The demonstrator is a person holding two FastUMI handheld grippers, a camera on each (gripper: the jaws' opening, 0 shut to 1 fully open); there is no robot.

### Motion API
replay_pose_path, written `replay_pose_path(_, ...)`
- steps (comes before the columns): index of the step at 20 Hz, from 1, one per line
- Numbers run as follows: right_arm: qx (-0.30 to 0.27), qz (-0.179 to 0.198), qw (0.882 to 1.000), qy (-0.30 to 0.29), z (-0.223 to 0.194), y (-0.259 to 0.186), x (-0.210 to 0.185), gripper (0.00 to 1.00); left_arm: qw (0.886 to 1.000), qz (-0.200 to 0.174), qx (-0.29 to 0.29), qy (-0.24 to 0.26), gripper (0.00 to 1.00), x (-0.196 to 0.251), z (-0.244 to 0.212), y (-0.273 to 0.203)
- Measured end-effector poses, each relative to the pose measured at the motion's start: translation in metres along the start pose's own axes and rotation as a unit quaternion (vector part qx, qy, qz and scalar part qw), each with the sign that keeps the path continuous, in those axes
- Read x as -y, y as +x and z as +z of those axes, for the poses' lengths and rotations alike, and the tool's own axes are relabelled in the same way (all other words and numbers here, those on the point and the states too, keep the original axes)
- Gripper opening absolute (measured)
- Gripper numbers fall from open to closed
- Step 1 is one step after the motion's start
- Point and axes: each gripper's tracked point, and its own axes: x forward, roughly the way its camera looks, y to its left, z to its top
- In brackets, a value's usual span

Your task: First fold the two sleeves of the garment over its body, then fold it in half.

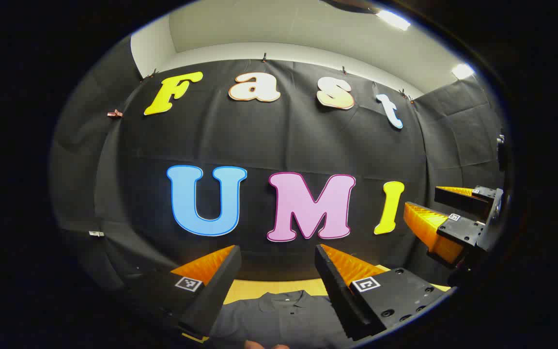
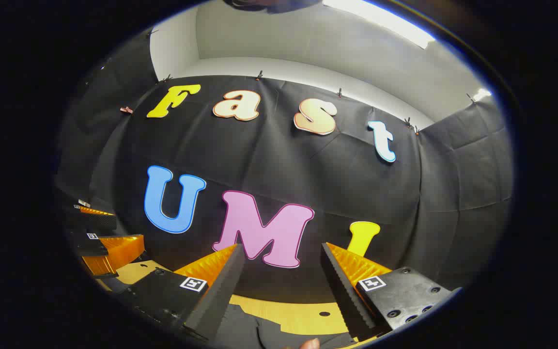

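Note:
A dark grey collared garment (image 1: 279,315) lies flat on a light wooden table (image 1: 250,289), low in the left gripper view with its collar toward the wall. My left gripper (image 1: 277,254) hovers above it, open, with nothing between the fingers. The right gripper (image 1: 422,206) also appears at that view's right edge, held up in the air and open. In the right gripper view my right gripper (image 2: 281,253) is open and empty above the table (image 2: 303,315), where part of the dark garment (image 2: 240,327) lies. The left gripper (image 2: 114,232) appears at that view's left edge.
The black cloth wall stands close behind the table's far edge. A small round hole (image 2: 324,314) marks the tabletop. A fingertip (image 2: 308,344) peeks in at the bottom of the right gripper view, and another (image 1: 264,345) at the bottom of the left gripper view.

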Motion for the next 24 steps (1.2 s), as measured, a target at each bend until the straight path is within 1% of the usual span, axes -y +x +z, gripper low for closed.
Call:
replay_pose_path(6,-0.001,0.004,1.000,-0.004,-0.001,-0.001,0.006,0.98,1.000,0.003,0.002,0.002,0.96,0.007,-0.002,0.001)
replay_pose_path(10,0.004,0.006,1.000,0.004,0.004,-0.002,0.013,0.97,1.000,0.000,-0.001,0.004,0.96,0.014,-0.003,0.000)
replay_pose_path(15,0.001,0.004,1.000,0.010,0.001,0.000,0.023,0.97,1.000,-0.002,-0.004,0.009,0.96,0.022,-0.005,0.002)
replay_pose_path(19,-0.019,0.000,1.000,0.013,-0.013,0.004,0.039,0.97,1.000,-0.001,-0.007,0.009,0.96,0.028,-0.006,0.005)
replay_pose_path(24,-0.065,-0.024,0.998,0.009,-0.048,0.009,0.087,0.98,1.000,-0.004,-0.016,0.015,0.96,0.042,-0.010,0.005)
